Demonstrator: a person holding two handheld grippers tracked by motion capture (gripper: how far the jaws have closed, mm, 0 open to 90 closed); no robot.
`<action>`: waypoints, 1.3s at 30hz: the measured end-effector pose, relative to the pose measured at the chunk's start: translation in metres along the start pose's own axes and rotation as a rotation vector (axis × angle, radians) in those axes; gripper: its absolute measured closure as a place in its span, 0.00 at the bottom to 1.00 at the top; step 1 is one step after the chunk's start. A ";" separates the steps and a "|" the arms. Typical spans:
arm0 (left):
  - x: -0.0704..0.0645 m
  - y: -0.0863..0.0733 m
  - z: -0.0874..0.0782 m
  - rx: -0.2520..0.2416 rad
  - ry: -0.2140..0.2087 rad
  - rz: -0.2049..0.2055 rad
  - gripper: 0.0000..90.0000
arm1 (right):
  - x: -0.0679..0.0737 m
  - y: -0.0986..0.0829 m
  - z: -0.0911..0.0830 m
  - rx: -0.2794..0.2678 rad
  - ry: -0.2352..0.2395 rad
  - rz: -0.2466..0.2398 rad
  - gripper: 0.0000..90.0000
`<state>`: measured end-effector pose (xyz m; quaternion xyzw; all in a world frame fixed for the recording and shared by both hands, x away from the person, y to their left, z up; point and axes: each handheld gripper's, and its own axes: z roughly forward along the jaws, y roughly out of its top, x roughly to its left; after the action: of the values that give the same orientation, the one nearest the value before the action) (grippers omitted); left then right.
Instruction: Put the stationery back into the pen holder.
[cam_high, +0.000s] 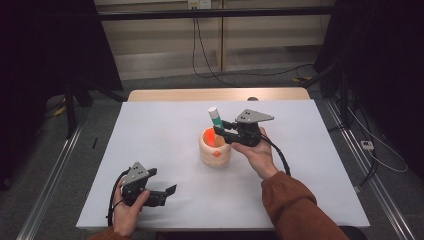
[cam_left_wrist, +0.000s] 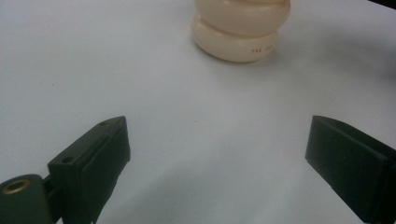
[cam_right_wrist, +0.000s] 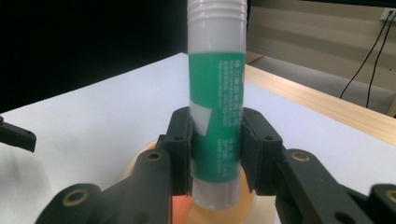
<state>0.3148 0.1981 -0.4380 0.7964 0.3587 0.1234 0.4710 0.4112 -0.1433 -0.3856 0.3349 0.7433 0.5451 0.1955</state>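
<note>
Bottom end of glue stick (cam_right_wrist: 216, 116) hidden behind black jaws and cup rim in right gripper view; cap cut off at top edge. Small print on green label too blurred to read. Upper part of cream holder cup (cam_left_wrist: 240, 29) cut off in left gripper view; dark lettering low on its side not legible. Inside of the cup (cam_high: 215, 148) in high view just an orange glow, contents impossible to tell.

Right hand (cam_high: 255, 150) reaching in from bottom right, orange sleeve (cam_high: 295, 202) up to wrist, palm turned up under the tool, gripper pointing left toward the cup. Left hand (cam_high: 127, 207) low near front edge of white table (cam_high: 160, 130), fingers wrapped round the grip, gripper pointing right and lying close to table surface, well apart from the cup.

Right gripper (cam_high: 218, 131) clamped on the glue stick (cam_high: 216, 119), pads pressed on both sides of green label, stick held upright with slight tilt, its lower end directly over cup opening near the rim; whether touching the cup, cannot tell. Left gripper (cam_left_wrist: 215, 158) spread wide, nothing between its jaws, bare table below, cup standing further ahead.
</note>
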 end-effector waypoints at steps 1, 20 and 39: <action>0.000 0.000 0.000 0.001 0.001 0.004 0.07 | 0.000 -0.001 0.000 0.002 0.003 0.001 0.74; -0.001 0.000 0.000 0.006 -0.001 0.003 0.07 | 0.000 -0.015 0.012 0.019 0.008 0.009 0.74; -0.001 0.000 0.001 0.005 -0.007 0.000 0.07 | 0.004 -0.022 0.014 0.053 0.017 -0.001 0.74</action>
<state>0.3147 0.1970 -0.4384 0.7980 0.3574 0.1195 0.4702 0.4113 -0.1355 -0.4105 0.3348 0.7594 0.5279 0.1805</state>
